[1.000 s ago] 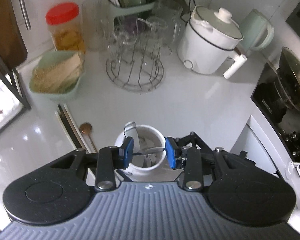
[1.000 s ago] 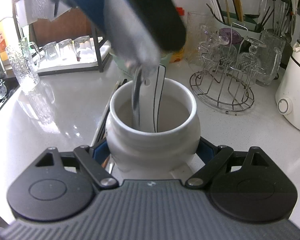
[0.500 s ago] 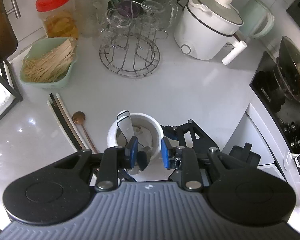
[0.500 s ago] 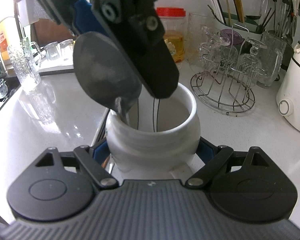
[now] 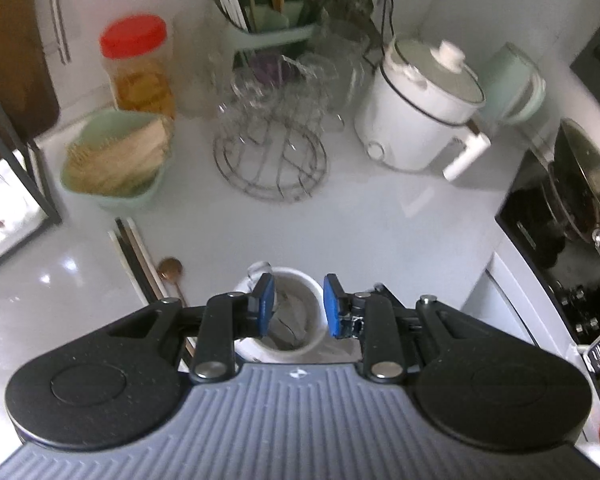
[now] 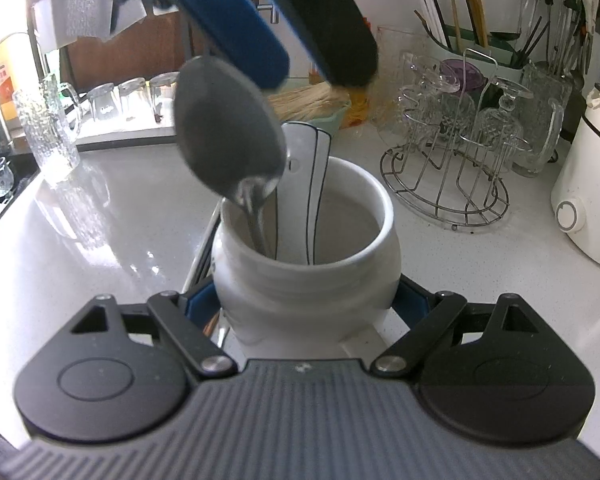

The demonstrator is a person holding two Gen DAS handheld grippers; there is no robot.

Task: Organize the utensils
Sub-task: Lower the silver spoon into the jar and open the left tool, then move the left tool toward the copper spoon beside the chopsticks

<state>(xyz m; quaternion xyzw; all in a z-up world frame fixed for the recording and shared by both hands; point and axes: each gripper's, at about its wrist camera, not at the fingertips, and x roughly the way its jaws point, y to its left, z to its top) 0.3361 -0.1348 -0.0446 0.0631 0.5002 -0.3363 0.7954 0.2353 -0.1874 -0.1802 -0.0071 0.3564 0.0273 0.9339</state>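
The right gripper [image 6: 306,304] clamps the white jar [image 6: 306,276] by its belly, one pad on each side, and should simply hold it steady on the counter [image 5: 380,220]. Just above the jar's mouth the left gripper [image 5: 297,305] hangs with its blue pads [image 5: 332,306] a modest way apart; its jaws have just been closing, with a slight reopening at the end. In the left view nothing sits between them, and in the right view the metal spoon [image 6: 228,136] stands bowl-up in the jar, right below the pads, with no sign of them pressing on it. It looks released, so the sound move is to lift the left gripper straight up, clear of the spoon's bowl, so nothing snags or tips.

Beside that spoon, two white spoons [image 6: 312,168] lean on the far rim. To the left of the left fingers, on the counter, lie a small brown spoon [image 5: 171,270] and several chopsticks [image 5: 134,256], probably next in line. Farther out stand a green tub of sticks [image 5: 116,164], a wire glass rack [image 5: 270,160] and a white cooker [image 5: 416,120], all well apart from the jar and not in the way.
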